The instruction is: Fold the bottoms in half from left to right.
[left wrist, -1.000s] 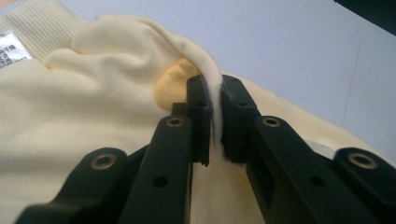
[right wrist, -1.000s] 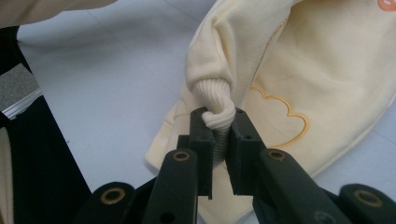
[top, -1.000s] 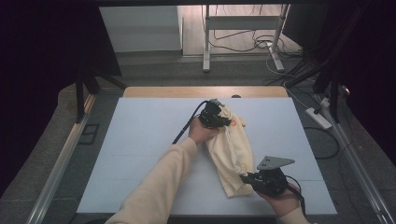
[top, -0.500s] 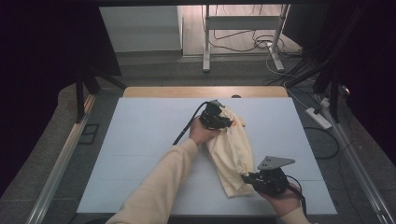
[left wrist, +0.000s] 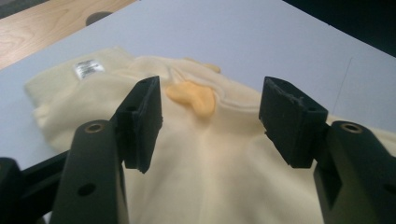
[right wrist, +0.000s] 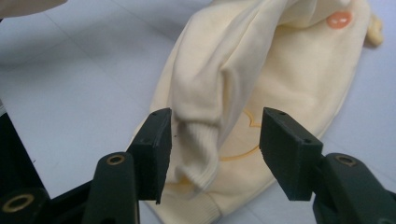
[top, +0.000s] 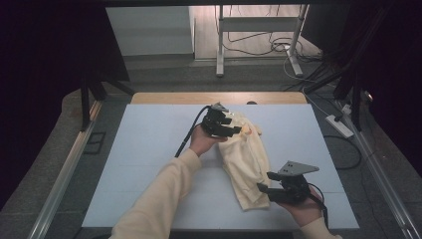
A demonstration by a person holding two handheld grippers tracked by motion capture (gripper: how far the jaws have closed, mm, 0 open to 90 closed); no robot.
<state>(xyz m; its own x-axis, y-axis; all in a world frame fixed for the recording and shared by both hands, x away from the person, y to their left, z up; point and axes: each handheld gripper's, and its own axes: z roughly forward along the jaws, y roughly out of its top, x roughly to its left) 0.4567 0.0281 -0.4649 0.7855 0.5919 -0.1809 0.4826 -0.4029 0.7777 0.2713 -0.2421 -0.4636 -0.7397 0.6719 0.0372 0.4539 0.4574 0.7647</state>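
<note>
Cream garment [top: 248, 162] on pale-blue table [top: 149, 144]

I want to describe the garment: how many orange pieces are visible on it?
2: an orange appliqué near the collar of the cream sweatshirt, and an orange button on its front; folds may hide more.

The high view is looking forward and down from above the person's side, taking in the whole table [top: 149, 149] from some way off. The left gripper view is riding low and close, looking along its jaws across the garment [left wrist: 210, 177] toward the table's far wooden edge. The right gripper view is looking down, very near, at the garment's cuff end. All three are sharing the garment.
</note>
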